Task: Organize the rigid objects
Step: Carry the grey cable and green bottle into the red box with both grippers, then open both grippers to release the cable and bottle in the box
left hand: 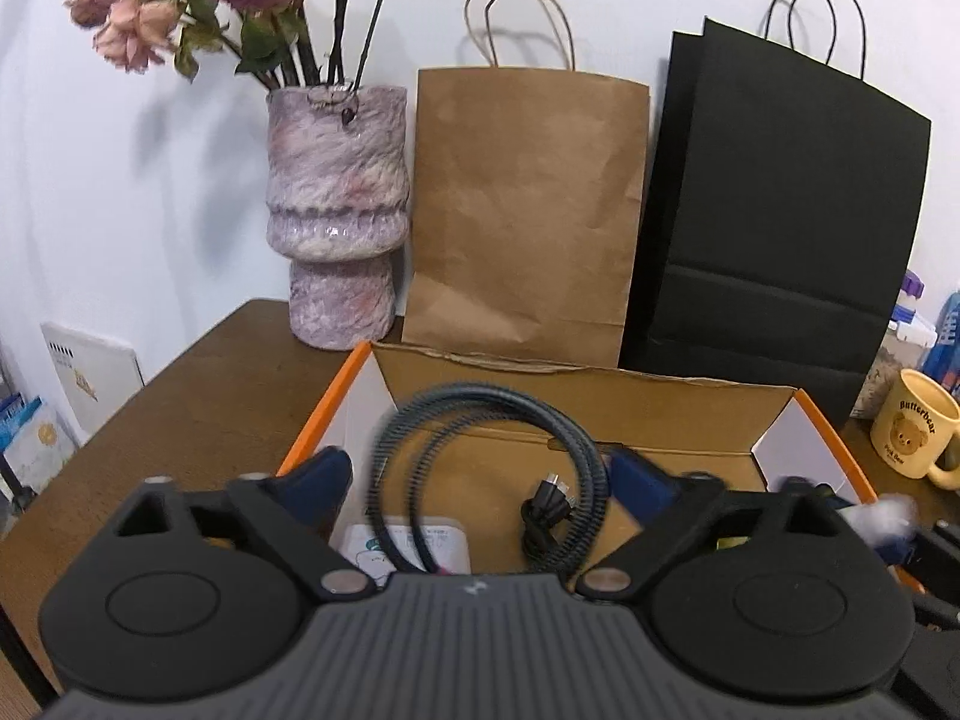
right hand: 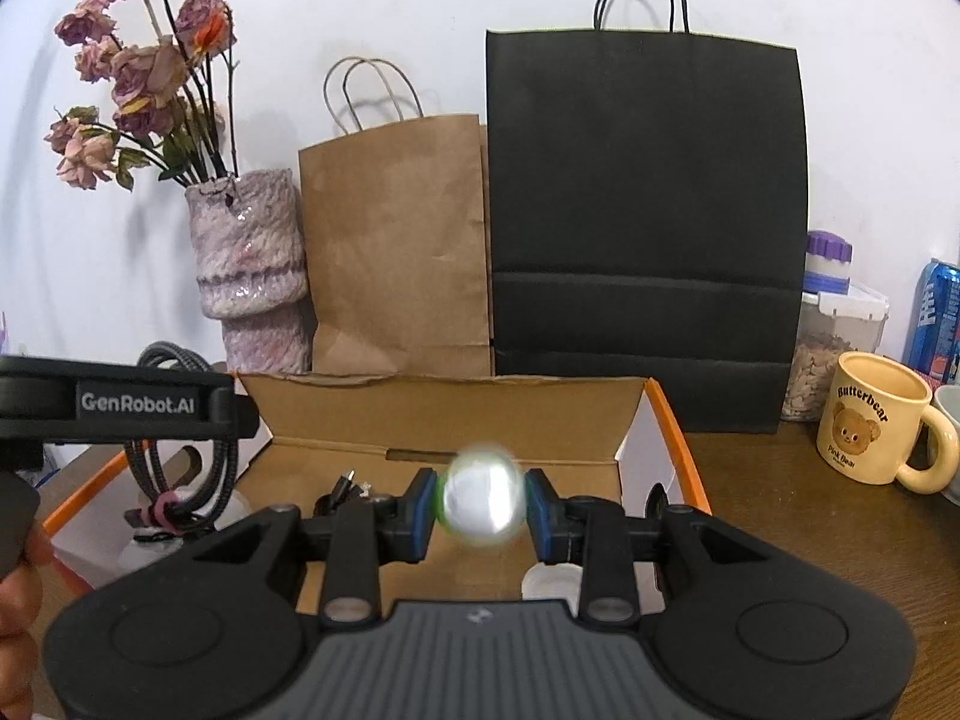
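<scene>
An open cardboard box (left hand: 540, 396) with orange edges sits on the brown table; it also shows in the right wrist view (right hand: 444, 414). My left gripper (left hand: 480, 480) is open above the box, and a coiled dark braided cable (left hand: 480, 420) is blurred in the air between its fingers, its plug (left hand: 546, 498) hanging down. The cable (right hand: 180, 468) hangs under the left gripper in the right wrist view. My right gripper (right hand: 480, 504) is shut on a blurred white-and-green ball (right hand: 483, 498) over the box. A white packet (left hand: 414, 546) lies in the box.
A pink vase (left hand: 336, 210) with dried roses, a brown paper bag (left hand: 522, 210) and a black paper bag (left hand: 774, 228) stand behind the box against the wall. A yellow bear mug (right hand: 876, 426), a food jar (right hand: 834, 348) and a blue can (right hand: 936, 318) stand at the right.
</scene>
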A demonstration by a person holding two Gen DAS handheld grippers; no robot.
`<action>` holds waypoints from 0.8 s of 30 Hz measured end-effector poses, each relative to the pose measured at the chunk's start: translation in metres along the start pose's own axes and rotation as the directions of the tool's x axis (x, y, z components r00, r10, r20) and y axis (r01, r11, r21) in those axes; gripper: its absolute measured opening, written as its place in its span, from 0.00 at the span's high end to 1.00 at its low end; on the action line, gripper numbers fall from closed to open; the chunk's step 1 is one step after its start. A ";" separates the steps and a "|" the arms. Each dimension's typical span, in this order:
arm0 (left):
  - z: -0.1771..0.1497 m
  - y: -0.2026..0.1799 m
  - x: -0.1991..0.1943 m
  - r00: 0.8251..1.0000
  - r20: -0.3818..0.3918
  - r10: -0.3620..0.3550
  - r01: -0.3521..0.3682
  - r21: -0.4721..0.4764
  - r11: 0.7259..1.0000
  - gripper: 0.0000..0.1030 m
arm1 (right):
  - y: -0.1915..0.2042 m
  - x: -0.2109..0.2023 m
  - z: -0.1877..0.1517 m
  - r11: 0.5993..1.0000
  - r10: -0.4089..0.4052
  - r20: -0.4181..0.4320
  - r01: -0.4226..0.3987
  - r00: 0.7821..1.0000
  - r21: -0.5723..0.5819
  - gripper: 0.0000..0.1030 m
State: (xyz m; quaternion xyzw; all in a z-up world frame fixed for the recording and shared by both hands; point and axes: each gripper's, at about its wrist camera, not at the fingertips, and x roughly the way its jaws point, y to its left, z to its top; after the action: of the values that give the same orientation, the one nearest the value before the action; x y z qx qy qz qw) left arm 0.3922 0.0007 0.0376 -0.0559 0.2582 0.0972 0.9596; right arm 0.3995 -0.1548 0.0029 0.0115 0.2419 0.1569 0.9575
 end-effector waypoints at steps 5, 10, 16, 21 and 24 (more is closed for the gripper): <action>0.000 -0.002 0.000 1.000 -0.004 0.016 -0.016 0.004 1.000 0.00 | -0.003 -0.004 0.001 1.000 -0.031 0.021 0.031 0.999 0.001 0.11; -0.001 -0.002 0.001 1.000 -0.009 0.025 -0.025 0.005 1.000 0.00 | -0.004 -0.004 0.002 0.999 -0.051 0.020 0.051 0.998 -0.007 0.00; -0.001 -0.001 -0.002 1.000 -0.003 0.030 -0.030 0.005 1.000 0.00 | -0.003 -0.003 0.002 0.998 -0.054 0.005 0.054 0.999 -0.015 0.00; -0.002 0.001 -0.010 0.999 0.010 0.041 -0.041 0.008 0.999 0.00 | -0.004 -0.008 0.003 0.998 -0.055 0.008 0.055 0.998 -0.014 0.00; -0.003 0.002 -0.017 0.999 0.025 0.043 -0.044 0.012 0.999 0.00 | -0.005 -0.014 0.004 0.998 -0.055 0.015 0.055 0.998 -0.012 0.00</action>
State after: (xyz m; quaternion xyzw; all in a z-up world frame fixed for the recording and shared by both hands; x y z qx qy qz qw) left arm 0.3754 -0.0003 0.0435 -0.0431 0.2482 0.1172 0.9606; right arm 0.3915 -0.1635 0.0120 -0.0001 0.2341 0.1318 0.9632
